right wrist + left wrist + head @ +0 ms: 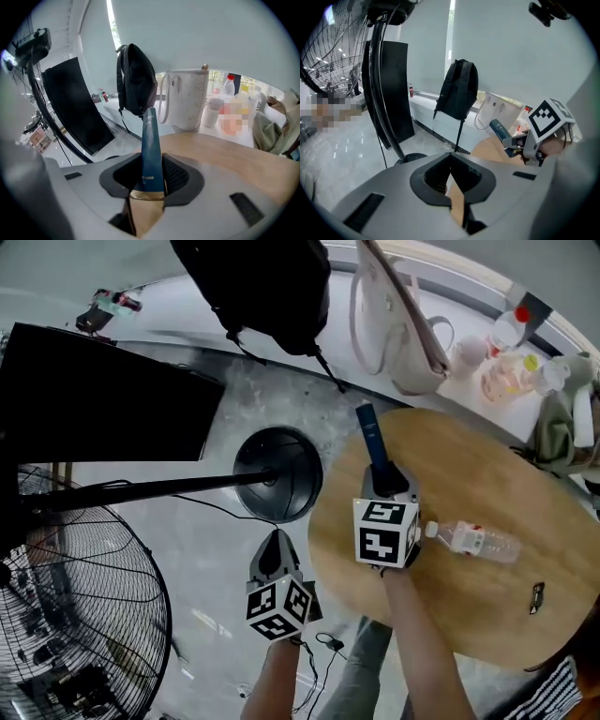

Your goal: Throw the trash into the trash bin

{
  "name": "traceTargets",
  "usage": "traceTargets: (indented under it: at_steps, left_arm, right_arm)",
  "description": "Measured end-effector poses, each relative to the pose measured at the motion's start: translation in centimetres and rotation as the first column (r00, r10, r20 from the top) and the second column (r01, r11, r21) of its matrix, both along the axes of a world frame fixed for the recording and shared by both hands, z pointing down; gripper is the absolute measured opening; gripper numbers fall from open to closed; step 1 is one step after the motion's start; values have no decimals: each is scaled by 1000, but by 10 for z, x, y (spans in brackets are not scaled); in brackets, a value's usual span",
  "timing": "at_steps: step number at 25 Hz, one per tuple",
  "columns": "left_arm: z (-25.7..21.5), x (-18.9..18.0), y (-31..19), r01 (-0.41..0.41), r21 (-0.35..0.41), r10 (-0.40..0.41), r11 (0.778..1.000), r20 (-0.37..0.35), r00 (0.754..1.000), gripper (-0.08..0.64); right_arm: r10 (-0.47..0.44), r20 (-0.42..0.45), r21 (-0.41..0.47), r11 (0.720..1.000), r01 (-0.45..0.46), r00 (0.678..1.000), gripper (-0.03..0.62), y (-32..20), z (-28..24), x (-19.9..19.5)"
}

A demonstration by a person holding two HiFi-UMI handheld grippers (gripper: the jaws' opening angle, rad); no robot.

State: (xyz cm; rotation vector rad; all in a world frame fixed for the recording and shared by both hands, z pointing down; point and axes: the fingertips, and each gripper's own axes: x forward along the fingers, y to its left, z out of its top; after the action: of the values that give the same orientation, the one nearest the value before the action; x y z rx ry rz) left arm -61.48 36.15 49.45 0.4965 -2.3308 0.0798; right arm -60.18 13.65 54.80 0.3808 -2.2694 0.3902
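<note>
The right gripper [382,476] has its jaws clamped on a blue tube [369,432]. The right gripper view shows the tube [151,140] upright between the two pads, with its gold end down inside the grip. The tube is held above the near-left edge of a round wooden table [478,474] and points away from the person.

The left gripper [277,549] is over the floor just beside that table edge. Its jaws are together with nothing between them, as the left gripper view [450,174] shows.

A clear plastic bottle [475,541] lies on its side on the table, near the right gripper's marker cube. A small dark object [536,596] sits further right, too small to identify.

A standing fan's round black base [278,474] rests on the floor ahead of the left gripper. Its pole [141,490] slants off to the left and its wire cage [84,615] fills the lower left corner. Behind them stands a black panel [103,390].

A black backpack [262,282] and a beige tote bag [394,320] rest against a white ledge [187,301] beyond the table. Bottles [511,329] crowd the ledge's right end.
</note>
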Motion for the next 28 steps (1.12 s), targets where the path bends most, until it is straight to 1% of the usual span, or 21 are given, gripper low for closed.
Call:
traceTargets:
  at_steps: [6,10,13,16,19,23,25,28]
  left_arm:
    - [-41,16,-46,-75,45,73,996,27,997,15]
    - [-74,30,-83,-139,81,135,987,54,989,15]
    - [-99,46,-108,-197,98,190,976,70,979,15]
    - [-125,65,-133,-259,119,250,959,83,965,15]
    - [-153,85,-155,-316,149,305,937,93,948,15]
    - [-186,110,-178,-379,176,370,908,88,925,15]
    - [-202,121,-188,-415,175,405,893,89,910,15]
    - [-225,140,-203,-474,186,464,860,97,880,15]
  right_arm:
    - [59,32,-36,998,-58,998,143,-19,-55,54]
    - [82,54,-14,997,-81,995,143,-40,-97,85]
    - [102,70,20,994,-103,992,143,-61,-129,114]
    - [128,83,58,989,-133,988,143,-82,-164,147]
    - [165,88,85,981,-173,982,144,-100,-198,185]
    - [217,107,124,965,-230,970,145,-118,-241,234]
    - [243,114,143,955,-258,963,146,-123,-260,259]
    - [299,121,146,938,-315,947,146,-124,-282,298]
